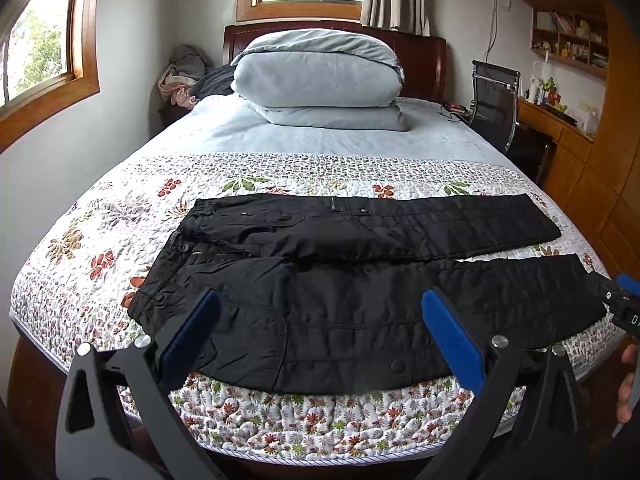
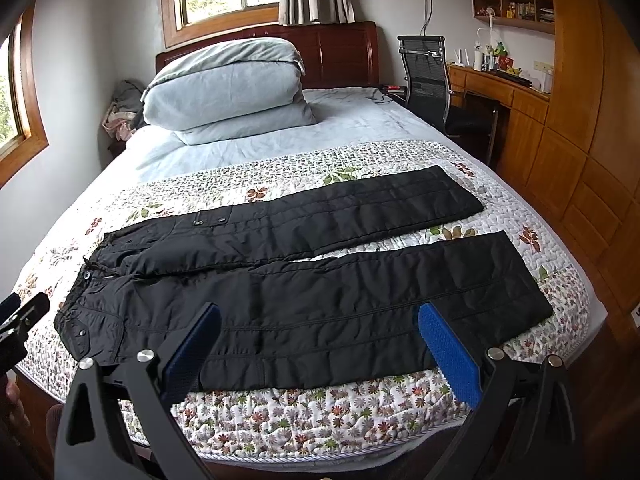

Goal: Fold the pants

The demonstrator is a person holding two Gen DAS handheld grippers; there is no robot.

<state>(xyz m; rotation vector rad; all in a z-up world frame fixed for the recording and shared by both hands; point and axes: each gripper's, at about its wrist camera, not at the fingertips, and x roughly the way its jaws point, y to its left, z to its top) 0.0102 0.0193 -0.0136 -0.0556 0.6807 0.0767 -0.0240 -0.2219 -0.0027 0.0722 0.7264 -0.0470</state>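
Black quilted pants (image 1: 352, 276) lie flat across the foot of the bed, waistband to the left, both legs stretched to the right and slightly apart. In the right wrist view the same pants (image 2: 320, 280) run diagonally, cuffs at the right. My left gripper (image 1: 320, 300) hovers open above the near leg's thigh, its blue pads wide apart and holding nothing. My right gripper (image 2: 320, 312) is open too, above the middle of the near leg, empty. The right gripper's tip (image 1: 622, 304) shows at the far right edge of the left wrist view.
A floral quilt (image 1: 280, 180) covers the bed's near half. A folded grey duvet (image 1: 320, 80) is stacked at the headboard. A black chair (image 2: 432, 76) and wooden desk (image 2: 504, 92) stand right of the bed. A hand (image 1: 628, 384) shows at the right edge.
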